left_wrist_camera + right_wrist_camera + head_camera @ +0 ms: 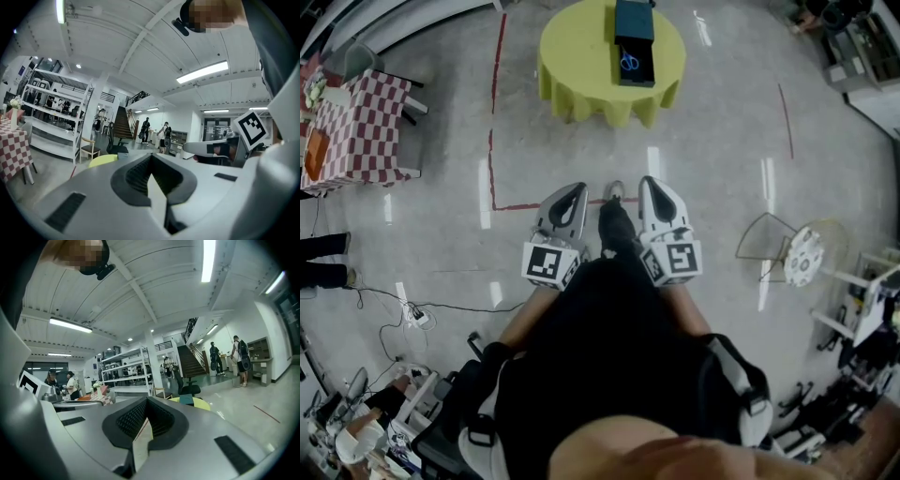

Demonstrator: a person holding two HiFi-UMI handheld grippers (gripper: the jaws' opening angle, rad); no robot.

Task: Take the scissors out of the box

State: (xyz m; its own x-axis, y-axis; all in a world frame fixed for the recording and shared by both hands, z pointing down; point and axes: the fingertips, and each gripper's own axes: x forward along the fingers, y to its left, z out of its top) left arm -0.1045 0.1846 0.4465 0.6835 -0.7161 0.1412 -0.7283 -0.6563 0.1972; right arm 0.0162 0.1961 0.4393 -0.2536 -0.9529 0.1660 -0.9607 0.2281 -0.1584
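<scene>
From above, the left gripper point(569, 195) and right gripper point(653, 187) sit side by side low in the middle, both pinched shut and empty, with a shoe point(614, 220) between them. Grey floor point(722, 112) with a red line point(495, 112) lies between them and the round yellow bench point(581, 56) at the top. The box point(634, 23) rests on it, with the blue scissors point(629, 63) inside. A checked bench point(361, 131) stands at the upper left. The left gripper view shows shut jaws, tall shelves point(56, 117), stairs point(123, 126) and people point(146, 129), which the head view misses. The right gripper view shows shut jaws, the bench and box far off, and a black chair point(190, 389). Only the head view shows the scissors.
</scene>
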